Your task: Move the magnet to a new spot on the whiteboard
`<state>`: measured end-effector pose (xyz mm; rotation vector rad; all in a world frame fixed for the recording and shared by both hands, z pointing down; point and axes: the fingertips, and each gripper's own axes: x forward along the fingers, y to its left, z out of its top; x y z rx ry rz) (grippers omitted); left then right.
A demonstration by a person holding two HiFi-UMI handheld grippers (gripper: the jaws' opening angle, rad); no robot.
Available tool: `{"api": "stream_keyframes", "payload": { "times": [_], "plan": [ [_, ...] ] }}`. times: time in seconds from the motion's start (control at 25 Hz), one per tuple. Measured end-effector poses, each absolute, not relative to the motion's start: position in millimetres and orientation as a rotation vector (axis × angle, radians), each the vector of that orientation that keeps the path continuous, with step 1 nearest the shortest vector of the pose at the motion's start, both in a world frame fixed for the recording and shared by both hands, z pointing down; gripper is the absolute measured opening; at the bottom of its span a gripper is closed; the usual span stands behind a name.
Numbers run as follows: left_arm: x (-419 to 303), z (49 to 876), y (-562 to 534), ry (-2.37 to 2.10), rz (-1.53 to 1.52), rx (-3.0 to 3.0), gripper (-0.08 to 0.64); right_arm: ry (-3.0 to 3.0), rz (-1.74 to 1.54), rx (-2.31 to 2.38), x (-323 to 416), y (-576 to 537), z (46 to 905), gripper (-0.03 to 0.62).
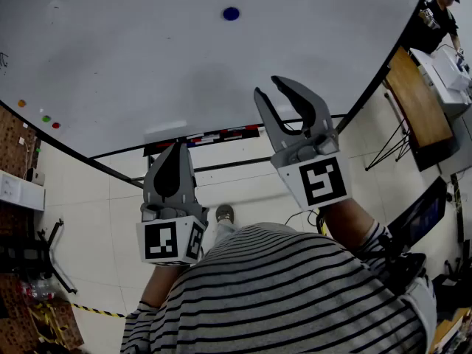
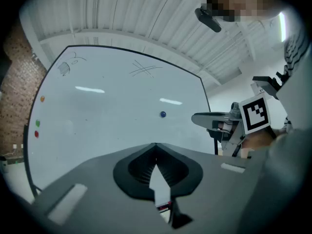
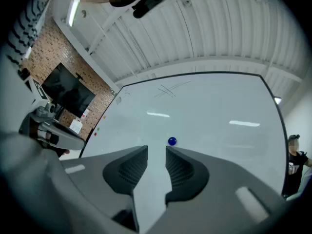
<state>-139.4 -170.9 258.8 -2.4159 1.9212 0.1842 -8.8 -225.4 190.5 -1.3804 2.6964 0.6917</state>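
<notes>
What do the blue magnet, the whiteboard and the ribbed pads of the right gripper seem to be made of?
Blue magnet: probably a glossy plastic cap; it looks smooth and rounded.
Whiteboard: glossy coated surface, perhaps enamelled steel; ceiling lights mirror in it and the magnet clings.
Pads: matte dark rubber or plastic, finely ribbed.

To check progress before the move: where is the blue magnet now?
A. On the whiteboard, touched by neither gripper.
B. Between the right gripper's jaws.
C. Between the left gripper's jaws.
A: the blue magnet sits on the whiteboard, beyond the open, empty right gripper; the left gripper is shut on nothing.
</notes>
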Motion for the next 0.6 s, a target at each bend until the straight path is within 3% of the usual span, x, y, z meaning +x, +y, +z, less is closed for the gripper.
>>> {"api": "stream_keyframes", "payload": {
  "times": [0.36,0.6],
  "plan": [
    [-202,240,-253,1.842,0.208,-2.478,0.015,2.504,0.984,-1.701,-59,-332,144,0.126],
    [-229,239,-277,1.846,0.211,-2.495,0.015,2.431,0.951,-1.806,-65,-354,145,0.128]
  ]
}}
